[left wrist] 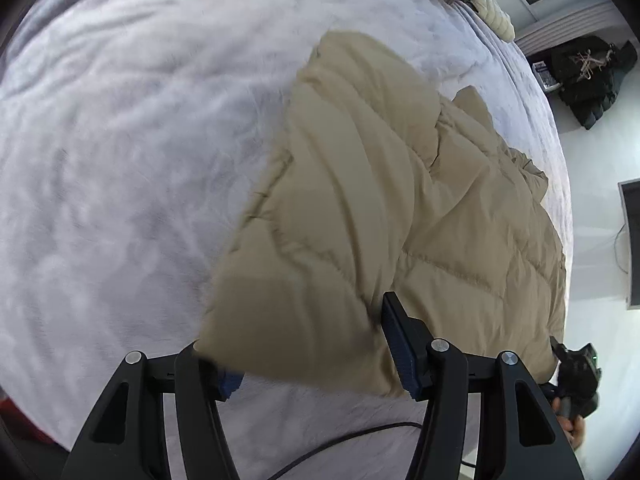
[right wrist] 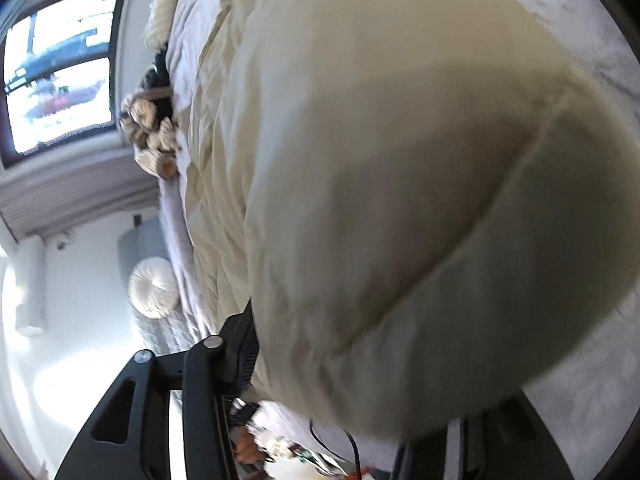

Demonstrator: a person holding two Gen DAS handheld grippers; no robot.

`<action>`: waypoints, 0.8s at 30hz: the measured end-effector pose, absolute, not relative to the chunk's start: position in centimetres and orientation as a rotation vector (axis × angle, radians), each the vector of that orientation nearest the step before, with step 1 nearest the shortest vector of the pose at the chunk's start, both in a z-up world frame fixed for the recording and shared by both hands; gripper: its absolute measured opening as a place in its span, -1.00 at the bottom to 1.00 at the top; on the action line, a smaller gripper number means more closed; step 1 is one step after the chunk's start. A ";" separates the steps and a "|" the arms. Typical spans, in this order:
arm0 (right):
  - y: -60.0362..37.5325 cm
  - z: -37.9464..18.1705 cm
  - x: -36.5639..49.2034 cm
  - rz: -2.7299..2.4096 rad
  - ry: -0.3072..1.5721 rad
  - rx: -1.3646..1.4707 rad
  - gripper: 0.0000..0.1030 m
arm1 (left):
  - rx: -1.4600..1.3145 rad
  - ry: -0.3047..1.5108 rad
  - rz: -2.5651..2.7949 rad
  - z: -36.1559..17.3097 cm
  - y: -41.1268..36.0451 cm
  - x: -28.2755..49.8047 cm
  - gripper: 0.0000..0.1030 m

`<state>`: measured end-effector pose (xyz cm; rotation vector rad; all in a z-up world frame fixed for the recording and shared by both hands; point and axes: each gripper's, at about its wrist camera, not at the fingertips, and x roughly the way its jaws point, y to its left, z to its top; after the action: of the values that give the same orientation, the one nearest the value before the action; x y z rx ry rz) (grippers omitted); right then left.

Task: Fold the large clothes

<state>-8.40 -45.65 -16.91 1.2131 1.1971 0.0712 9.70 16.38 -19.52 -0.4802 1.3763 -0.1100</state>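
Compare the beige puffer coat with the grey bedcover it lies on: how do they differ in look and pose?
The beige puffer coat is puffy, stitched into quilted panels; the grey bedcover is fuzzy, without visible seams. The coat is bunched and folded over itself; the bedcover lies spread flat. The coat covers only part of the bedcover. Both are soft fabric.

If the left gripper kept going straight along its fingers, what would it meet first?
Most likely the beige puffer jacket: its near edge already lies between the left gripper fingers, with the grey bed cover underneath.
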 end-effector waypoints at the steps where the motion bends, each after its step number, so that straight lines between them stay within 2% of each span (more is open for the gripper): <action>1: -45.6 -16.5 -8.7 0.070 1.215 1.193 0.09 | -0.475 1.372 -0.107 -18.9 16.4 9.5 0.17; 12: -44.4 -12.6 -11.3 0.116 1.324 1.072 0.14 | -0.394 1.308 -0.066 -14.1 19.1 9.5 0.17; 19: -38.8 -8.2 -6.7 0.247 1.305 0.928 0.14 | -0.343 1.300 -0.091 -13.8 17.5 12.1 0.18; 21: -37.6 -7.7 -6.4 0.256 1.312 0.876 0.14 | -0.345 1.312 -0.095 -14.1 17.2 12.7 0.49; 24: -35.3 -7.3 -4.7 0.245 1.330 0.801 0.16 | -0.324 1.299 -0.102 -14.1 16.6 13.3 0.54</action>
<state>-4.68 -35.34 -7.29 0.8013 1.3298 0.2447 13.25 16.59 -14.12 -0.3240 1.2987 -0.1019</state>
